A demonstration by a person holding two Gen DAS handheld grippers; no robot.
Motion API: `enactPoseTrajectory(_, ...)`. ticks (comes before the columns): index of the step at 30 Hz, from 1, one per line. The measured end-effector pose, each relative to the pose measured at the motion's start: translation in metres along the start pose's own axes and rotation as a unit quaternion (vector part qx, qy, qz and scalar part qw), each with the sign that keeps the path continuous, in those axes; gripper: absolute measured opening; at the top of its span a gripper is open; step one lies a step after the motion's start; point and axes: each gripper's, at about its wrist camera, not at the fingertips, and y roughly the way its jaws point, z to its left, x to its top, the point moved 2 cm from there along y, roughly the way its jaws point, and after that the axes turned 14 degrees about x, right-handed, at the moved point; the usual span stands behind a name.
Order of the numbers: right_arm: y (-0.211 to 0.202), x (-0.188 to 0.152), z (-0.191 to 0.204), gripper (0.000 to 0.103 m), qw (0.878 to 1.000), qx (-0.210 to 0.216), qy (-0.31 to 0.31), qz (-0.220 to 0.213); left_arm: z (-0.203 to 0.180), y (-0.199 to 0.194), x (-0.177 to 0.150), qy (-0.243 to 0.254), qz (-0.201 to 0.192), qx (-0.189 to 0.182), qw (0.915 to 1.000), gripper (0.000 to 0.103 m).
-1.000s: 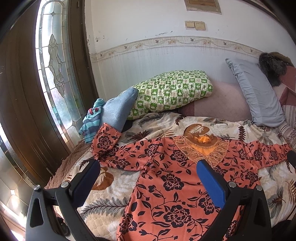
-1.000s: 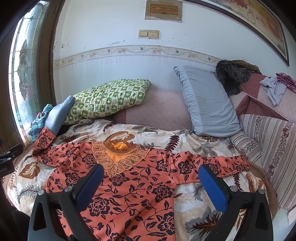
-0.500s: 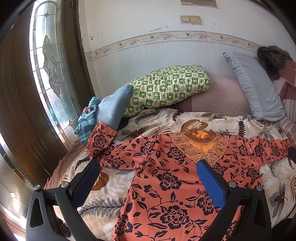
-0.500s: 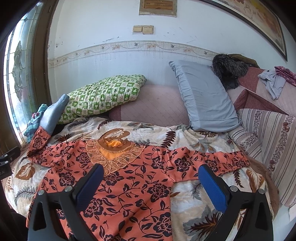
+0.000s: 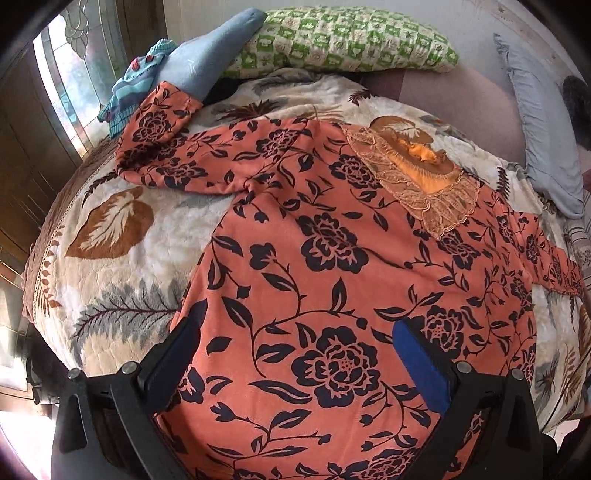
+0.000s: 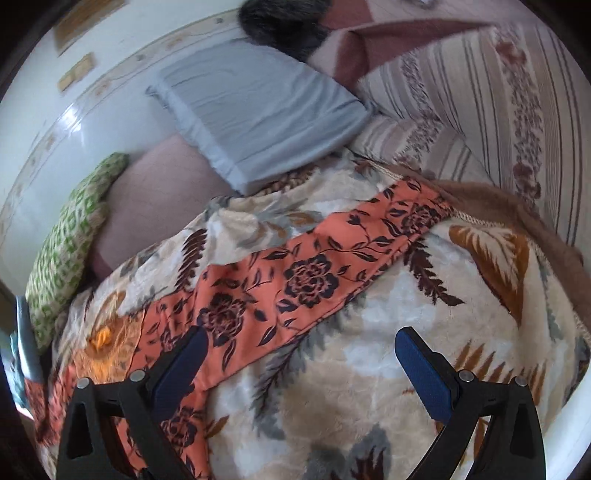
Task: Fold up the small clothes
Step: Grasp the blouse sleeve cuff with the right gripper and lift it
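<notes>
Left wrist view shows the orange floral top (image 5: 332, 266) spread flat on the bed (image 5: 110, 266), nothing folded yet. Left gripper (image 5: 299, 354) hovers over its body, right gripper (image 6: 301, 365) near one sleeve (image 6: 314, 273); both jaws wide, empty.

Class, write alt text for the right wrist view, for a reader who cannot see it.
The open right gripper hovers over a leaf-patterned blanket, beside one sleeve of an orange floral top spread flat. A grey pillow lies behind.

orange floral blouse (image 5: 332, 266) hem cut off below, right-wrist view motion-blurred, dark furry item (image 6: 284, 26) unidentifiable
</notes>
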Motion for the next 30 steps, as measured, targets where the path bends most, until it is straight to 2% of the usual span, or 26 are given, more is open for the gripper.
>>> enactPoseTrajectory(3,0.016,0.029,-0.064,0.086,0.991,0.047,0.122,-0.025,-0.008,0.018,0.005,0.003,0.031,0.006,0.9995,0.103)
enactPoseTrajectory(4,0.023,0.035,-0.081,0.077,0.986,0.055,0.153,-0.028,-0.012,0.021,0.008,0.004,0.031,0.006,0.9995,0.103)
enactPoseTrajectory(7,0.038,0.048,-0.119,0.067,0.973,0.076,0.215,-0.045,-0.022,0.022,0.018,0.009,0.004,0.009,0.9999,0.103)
enactPoseTrajectory(9,0.047,0.057,-0.132,0.067,0.971,0.074,0.223,-0.054,-0.03,0.021,0.029,0.014,-0.011,0.018,0.9997,0.103)
enactPoseTrajectory(14,0.076,0.074,-0.16,0.05,0.961,0.088,0.256,-0.059,-0.053,0.02,0.052,0.025,-0.039,0.037,0.9982,0.103)
enactPoseTrajectory(16,0.087,0.08,-0.165,0.035,0.964,0.079,0.247,-0.054,-0.064,0.02,0.057,0.035,-0.05,0.044,0.9972,0.103)
enactPoseTrajectory(17,0.091,0.081,-0.168,0.031,0.965,0.075,0.245,-0.058,-0.068,0.02,0.059,0.042,-0.053,0.047,0.9966,0.103)
enactPoseTrajectory(18,0.094,0.081,-0.171,0.017,0.964,0.072,0.247,-0.063,-0.072,0.02,0.059,0.047,-0.054,0.049,0.9962,0.103)
enactPoseTrajectory(19,0.094,0.081,-0.174,0.009,0.962,0.071,0.254,-0.071,-0.075,0.019,0.059,0.051,-0.055,0.049,0.996,0.103)
enactPoseTrajectory(20,0.094,0.08,-0.176,0.009,0.959,0.078,0.261,-0.079,-0.076,0.018,0.058,0.054,-0.055,0.048,0.9959,0.103)
enactPoseTrajectory(23,0.089,0.081,-0.165,0.006,0.955,0.099,0.263,-0.095,-0.073,0.014,0.051,0.057,-0.058,0.043,0.9958,0.103)
enactPoseTrajectory(27,0.077,0.099,-0.106,0.006,0.948,0.193,0.228,-0.106,-0.055,0.008,0.047,0.046,-0.067,0.046,0.9957,0.103)
enactPoseTrajectory(30,0.074,0.101,-0.041,0.006,0.937,0.272,0.202,-0.083,-0.032,0.001,0.048,0.027,-0.079,0.048,0.9954,0.103)
